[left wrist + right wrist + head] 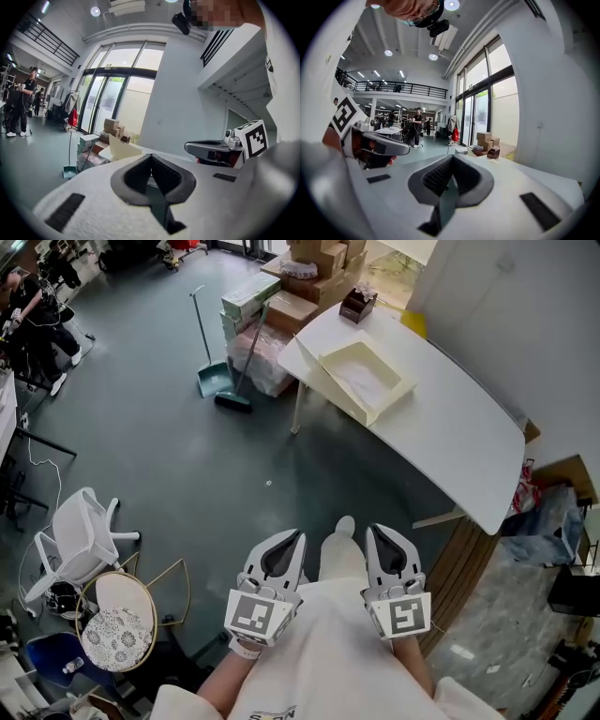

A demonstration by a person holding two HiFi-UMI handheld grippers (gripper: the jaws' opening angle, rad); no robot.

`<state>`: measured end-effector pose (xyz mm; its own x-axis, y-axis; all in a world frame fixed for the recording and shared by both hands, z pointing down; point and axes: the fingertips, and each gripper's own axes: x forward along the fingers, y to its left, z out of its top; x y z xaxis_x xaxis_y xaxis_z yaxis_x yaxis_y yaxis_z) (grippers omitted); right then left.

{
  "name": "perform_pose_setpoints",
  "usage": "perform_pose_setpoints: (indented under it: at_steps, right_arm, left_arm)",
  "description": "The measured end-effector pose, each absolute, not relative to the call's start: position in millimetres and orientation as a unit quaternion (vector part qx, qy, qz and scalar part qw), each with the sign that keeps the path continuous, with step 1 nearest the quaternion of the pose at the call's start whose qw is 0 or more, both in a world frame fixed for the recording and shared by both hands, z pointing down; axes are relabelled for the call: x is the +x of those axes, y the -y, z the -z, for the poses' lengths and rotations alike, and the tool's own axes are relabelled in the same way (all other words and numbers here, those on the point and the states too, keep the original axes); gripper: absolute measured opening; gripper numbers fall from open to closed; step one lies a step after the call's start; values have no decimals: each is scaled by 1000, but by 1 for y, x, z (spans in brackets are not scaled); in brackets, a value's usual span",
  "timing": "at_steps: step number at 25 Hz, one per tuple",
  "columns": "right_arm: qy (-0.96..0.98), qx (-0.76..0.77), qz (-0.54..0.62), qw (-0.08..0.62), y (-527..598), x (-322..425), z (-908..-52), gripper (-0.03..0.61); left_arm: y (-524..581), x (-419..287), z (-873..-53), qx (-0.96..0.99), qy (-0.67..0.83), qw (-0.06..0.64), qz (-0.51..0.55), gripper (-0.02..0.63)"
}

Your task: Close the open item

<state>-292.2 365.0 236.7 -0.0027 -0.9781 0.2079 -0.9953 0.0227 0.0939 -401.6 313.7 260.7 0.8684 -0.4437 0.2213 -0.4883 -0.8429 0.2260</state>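
Observation:
An open white box (361,376) lies on the white table (450,418) at the far side of the room, its lid flap hanging over the table's left edge. The box (123,149) also shows small in the left gripper view, its flap standing up. Both grippers are held close to the person's body, well short of the table. My left gripper (296,536) is shut with nothing in it, jaws together (152,176). My right gripper (373,531) is shut and empty too, seen along its own jaws (450,180). They sit side by side, pointing at the table.
A small brown box (358,304) stands at the table's far end. A broom and dustpan (214,381) and stacked cardboard boxes (314,263) lie left of the table. A white chair (80,535) and a round stool (117,620) stand at the near left. A person (33,306) stands far left.

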Motion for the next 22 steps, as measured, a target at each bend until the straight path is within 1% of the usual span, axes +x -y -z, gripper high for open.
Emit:
perform_pose_setpoints:
  at_steps: [4, 9, 11, 13, 18, 22]
  right_arm:
    - [703, 701, -34, 110, -333, -274, -233, 14]
    - [723, 682, -33, 108, -278, -234, -245, 15]
    - [734, 667, -45, 118, -252, -215, -255, 15]
    - [749, 652, -37, 113, -225, -195, -250, 14]
    - [786, 608, -32, 111, -157, -132, -244, 15]
    - [807, 581, -37, 104, -112, -90, -243, 15]
  left_arm:
    - [-280, -386, -258, 957, 243, 133, -83, 25]
    - [-235, -346, -275, 954, 251, 136, -91, 25]
    - [-215, -322, -285, 951, 252, 148, -99, 25]
    - [-195, -293, -287, 950, 253, 150, -107, 25]
    - [-126, -216, -272, 944, 283, 135, -103, 25]
    - [-78, -175, -260, 936, 318, 121, -95, 25]
